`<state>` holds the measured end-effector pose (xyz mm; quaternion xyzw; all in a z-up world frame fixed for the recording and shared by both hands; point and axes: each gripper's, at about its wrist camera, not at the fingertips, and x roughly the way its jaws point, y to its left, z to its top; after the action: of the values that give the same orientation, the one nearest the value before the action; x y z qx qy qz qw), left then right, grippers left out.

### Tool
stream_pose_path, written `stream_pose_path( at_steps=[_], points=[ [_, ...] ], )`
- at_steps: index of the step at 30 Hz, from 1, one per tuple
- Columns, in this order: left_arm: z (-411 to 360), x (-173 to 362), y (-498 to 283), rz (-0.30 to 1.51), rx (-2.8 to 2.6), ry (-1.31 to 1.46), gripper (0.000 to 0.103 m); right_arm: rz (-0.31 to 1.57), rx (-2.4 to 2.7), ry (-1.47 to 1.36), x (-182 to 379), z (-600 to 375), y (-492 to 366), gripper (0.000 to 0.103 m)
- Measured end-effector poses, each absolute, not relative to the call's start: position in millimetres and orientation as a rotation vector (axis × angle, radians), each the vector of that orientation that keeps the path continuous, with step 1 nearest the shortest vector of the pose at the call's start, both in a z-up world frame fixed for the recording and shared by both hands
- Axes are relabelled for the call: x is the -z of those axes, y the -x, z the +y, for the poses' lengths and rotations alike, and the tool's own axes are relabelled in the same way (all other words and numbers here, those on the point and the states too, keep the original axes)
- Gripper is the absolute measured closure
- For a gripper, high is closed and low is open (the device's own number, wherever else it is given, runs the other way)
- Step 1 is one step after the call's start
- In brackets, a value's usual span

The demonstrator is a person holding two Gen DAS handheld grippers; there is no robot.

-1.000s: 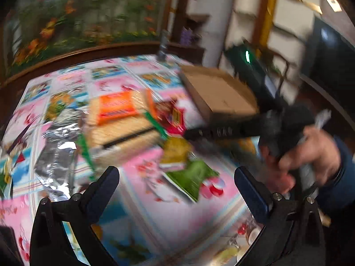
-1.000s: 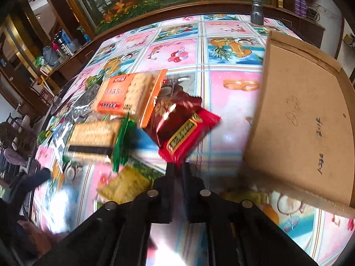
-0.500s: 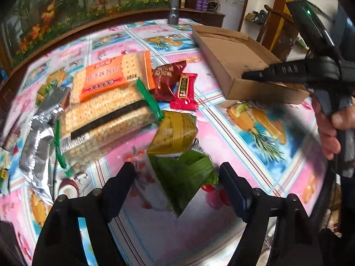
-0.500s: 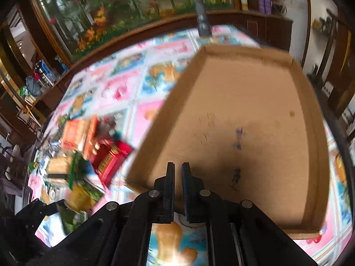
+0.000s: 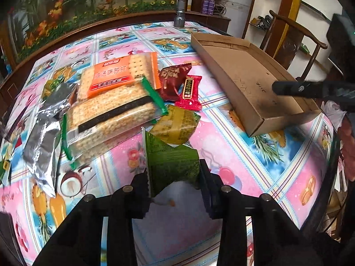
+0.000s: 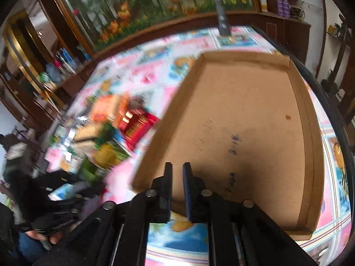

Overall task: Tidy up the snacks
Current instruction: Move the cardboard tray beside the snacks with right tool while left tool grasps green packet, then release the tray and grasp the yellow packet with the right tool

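Observation:
A green snack packet [image 5: 172,166] stands between the fingers of my left gripper [image 5: 174,188]. The jaws are closing and both pads press on its sides. Behind it lie a yellow packet [image 5: 175,126], a red packet [image 5: 188,93], a brown packet [image 5: 172,82] and two cracker packs, one orange [image 5: 117,75] and one green-trimmed [image 5: 111,119]. My right gripper [image 6: 177,168] hovers over the near wall of the shallow cardboard tray [image 6: 244,122]. Its jaws are opening by a narrow gap with nothing between them. The tray [image 5: 255,117] holds no snacks.
A silver foil packet [image 5: 42,146] lies at the left of the pile. A metal flashlight [image 5: 180,11] stands at the far table edge. A wooden chair [image 5: 292,44] is behind the tray. The tablecloth [image 5: 244,166] is pink with fruit prints.
My left jaws have closed from wide apart onto the green packet. The right gripper has swung from the snack pile to above the tray, and its shut jaws have parted slightly.

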<state>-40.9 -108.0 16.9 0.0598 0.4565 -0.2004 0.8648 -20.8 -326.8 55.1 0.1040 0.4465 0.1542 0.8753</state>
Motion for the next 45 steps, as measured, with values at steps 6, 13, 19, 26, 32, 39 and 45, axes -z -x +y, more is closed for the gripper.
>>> stream_pose_path(
  at_steps=[6,13,19,26,32,39,45],
  points=[
    [-82,-17,49,0.948,0.389,-0.104,0.067,0.924,-0.474,-0.245,-64,-284,22,0.050],
    [-39,-17,43,0.950,0.352,0.062,0.067,0.986,-0.537,-0.123,-51,-213,12,0.049],
    [-30,-16,42,0.948,0.372,0.128,0.067,1.088,-0.394,-0.167,-31,-195,-12,0.049],
    [-27,-16,44,0.946,0.397,0.150,0.067,1.081,-0.327,-0.100,-17,-184,-19,0.058],
    [-28,-16,44,0.946,0.403,0.154,0.067,1.085,-0.373,-0.031,-22,-186,-10,0.072],
    [-28,-15,44,0.946,0.403,0.156,0.067,0.977,-0.401,-0.052,-43,-195,-18,0.047],
    [-27,-15,44,0.943,0.400,0.165,0.067,1.030,-0.553,-0.193,-29,-199,-37,0.043]
  ],
)
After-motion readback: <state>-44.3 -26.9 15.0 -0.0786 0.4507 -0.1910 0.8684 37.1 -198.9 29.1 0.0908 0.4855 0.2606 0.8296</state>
